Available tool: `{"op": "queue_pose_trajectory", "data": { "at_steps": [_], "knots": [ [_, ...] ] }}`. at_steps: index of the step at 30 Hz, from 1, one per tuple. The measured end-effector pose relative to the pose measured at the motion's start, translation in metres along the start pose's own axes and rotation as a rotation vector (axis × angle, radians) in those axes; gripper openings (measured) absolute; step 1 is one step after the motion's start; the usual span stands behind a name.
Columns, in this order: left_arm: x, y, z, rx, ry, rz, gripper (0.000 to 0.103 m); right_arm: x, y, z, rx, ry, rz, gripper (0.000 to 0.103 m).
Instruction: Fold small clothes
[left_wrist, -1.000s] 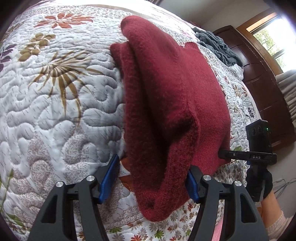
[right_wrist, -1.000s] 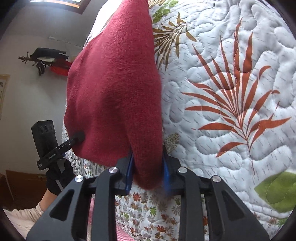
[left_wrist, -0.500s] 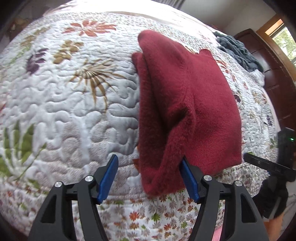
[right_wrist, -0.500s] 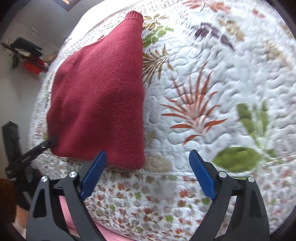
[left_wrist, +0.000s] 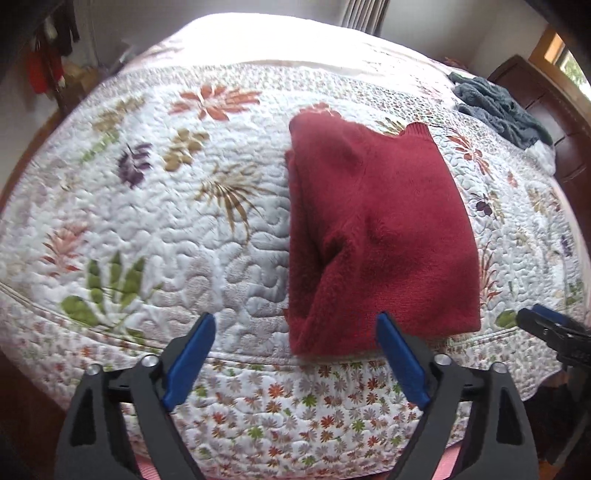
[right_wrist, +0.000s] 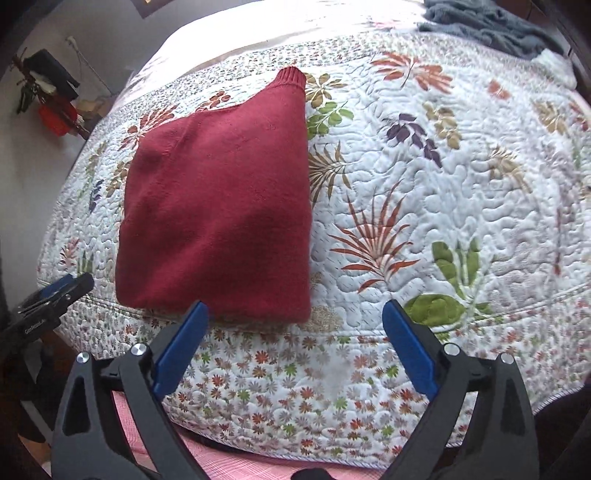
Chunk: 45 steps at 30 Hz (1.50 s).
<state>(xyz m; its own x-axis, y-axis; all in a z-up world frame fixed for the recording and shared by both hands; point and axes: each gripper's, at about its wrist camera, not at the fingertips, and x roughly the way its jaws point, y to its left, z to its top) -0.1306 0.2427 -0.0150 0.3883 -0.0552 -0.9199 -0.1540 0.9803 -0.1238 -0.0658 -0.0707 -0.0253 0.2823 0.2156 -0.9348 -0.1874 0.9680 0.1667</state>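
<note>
A dark red knitted sweater (left_wrist: 376, 229) lies folded on the floral quilt, near the bed's front edge. In the right wrist view the same sweater (right_wrist: 221, 210) shows a flat top and a ribbed cuff at the far end. My left gripper (left_wrist: 295, 343) stands open just short of the sweater's near edge, nothing between its blue pads. My right gripper (right_wrist: 295, 332) is open too, pulled back from the sweater's near right corner. The right gripper's tip (left_wrist: 550, 328) shows at the right edge of the left wrist view, and the left gripper's tip (right_wrist: 55, 295) at the left of the right wrist view.
The quilt (left_wrist: 147, 221) covers a wide bed. A grey-blue garment (left_wrist: 498, 107) is heaped at the far right by a dark wooden headboard (left_wrist: 554, 122). Red and black items (right_wrist: 51, 99) hang on the wall to the left. The quilt's edge drops off just in front of both grippers.
My right gripper let go of the sweater's edge and opened. Both grippers backed away from the bed, so the sweater now lies free on the quilt.
</note>
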Motion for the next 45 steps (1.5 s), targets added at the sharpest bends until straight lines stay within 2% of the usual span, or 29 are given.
{"op": "queue_pose_trajectory", "data": {
  "at_steps": [9, 14, 19, 22, 25, 27, 45],
  "knots": [
    [-0.027, -0.012, -0.004, 0.035, -0.034, 0.044, 0.090, -0.023, 0.014, -0.005, -0.021, -0.016, -0.057, 0.096],
    [-0.039, -0.014, -0.009, 0.041, -0.040, 0.070, 0.091, -0.035, 0.020, -0.009, -0.020, -0.028, -0.042, 0.097],
    [-0.050, -0.016, -0.013, 0.048, -0.061, 0.088, 0.091, -0.045, 0.026, -0.012, -0.018, -0.051, -0.062, 0.098],
    [-0.054, -0.015, -0.014, 0.054, -0.071, 0.101, 0.091, -0.051, 0.033, -0.012, -0.035, -0.065, -0.104, 0.100],
    [-0.057, -0.015, -0.015, 0.056, -0.077, 0.112, 0.091, -0.054, 0.042, -0.012, -0.070, -0.070, -0.189, 0.100],
    [-0.060, -0.015, -0.016, 0.057, -0.080, 0.113, 0.091, -0.055, 0.045, -0.012, -0.083, -0.068, -0.202, 0.100],
    [-0.069, -0.023, -0.018, 0.073, -0.106, 0.137, 0.091, -0.063, 0.048, -0.010, -0.067, -0.099, -0.155, 0.100]
  ]
}}
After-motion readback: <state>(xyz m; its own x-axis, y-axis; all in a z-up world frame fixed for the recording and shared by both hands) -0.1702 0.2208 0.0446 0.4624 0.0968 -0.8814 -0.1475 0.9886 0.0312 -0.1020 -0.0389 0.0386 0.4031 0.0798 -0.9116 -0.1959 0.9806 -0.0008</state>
